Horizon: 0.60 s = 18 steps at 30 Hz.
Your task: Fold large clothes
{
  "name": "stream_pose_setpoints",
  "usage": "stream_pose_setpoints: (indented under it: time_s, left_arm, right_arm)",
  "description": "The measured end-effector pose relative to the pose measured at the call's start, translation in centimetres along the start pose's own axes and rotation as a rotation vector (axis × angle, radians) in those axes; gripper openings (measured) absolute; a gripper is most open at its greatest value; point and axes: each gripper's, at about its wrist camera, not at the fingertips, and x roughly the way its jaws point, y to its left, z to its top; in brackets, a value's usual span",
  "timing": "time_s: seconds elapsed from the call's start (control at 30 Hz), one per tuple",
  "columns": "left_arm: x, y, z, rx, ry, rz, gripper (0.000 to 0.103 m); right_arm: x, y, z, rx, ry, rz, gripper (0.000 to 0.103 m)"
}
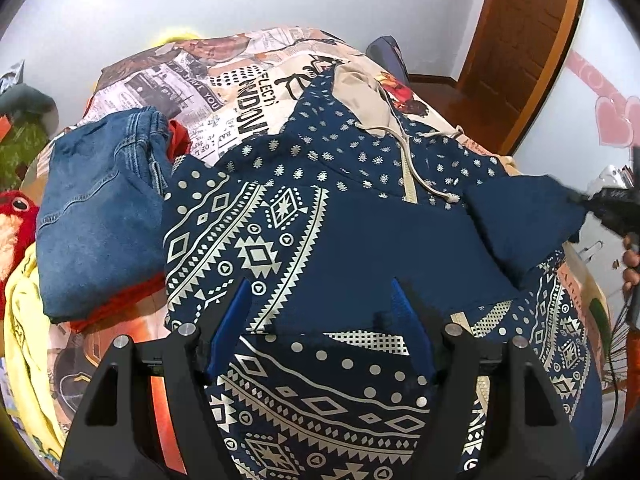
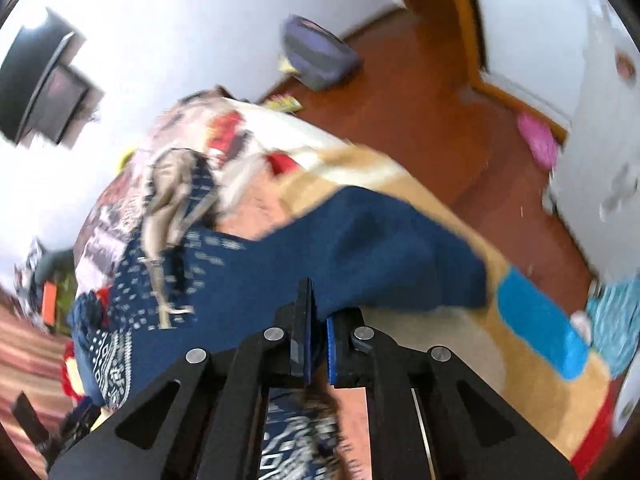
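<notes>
- Left wrist view is showing the blue hoodie lying spread out on the bed, with its white shapes and its tan drawstring facing up.
- One dark blue sleeve is being lifted off the hoodie on its right side.
- The right gripper is pinching that sleeve; its fingers are squeezed close on the cloth.
- The left gripper is hanging over the hoodie's lower part with its fingers wide apart, holding nothing.
- I think the step in hand is folding the sleeve in over the hoodie's middle.
- The next move probably needs the sleeve laid flat across the hoodie's chest, then let go, while the left gripper is pressing the cloth down.
- Folded jeans are sitting just beside the hoodie's left side.
- A red stuffed toy is peeking out farther left of the hoodie.
</notes>
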Motion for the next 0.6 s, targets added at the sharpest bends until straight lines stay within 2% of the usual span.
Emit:
stream_pose_setpoints:
  time_s: [0.13, 0.27, 0.47, 0.6]
  left_arm:
    - [-0.8, 0.7, -0.4, 0.005, -0.021, 0.005, 0.07]
    - [-2.1, 1.8, -0.9, -0.004, -0.047, 0.004, 0.07]
    - [-4.2, 4.5, -1.9, -0.049, -0.082, 0.02, 0.07]
    - [-5.4, 6.3, -2.7, -0.071, -0.093, 0.026, 0.07]
  right_arm:
    - [-3.0, 5.3, 0.4, -0.127, -0.062, 0.061, 0.005]
    - [-4.1, 10.6, -0.5, -0.236, -0.059, 0.153, 0.005]
    - [-1.8, 17.9, -3.5, -0.336, -0.024, 0.206, 0.005]
    - [1.3, 22.3, -6.1, -0.393, 0.06, 0.239, 0.005]
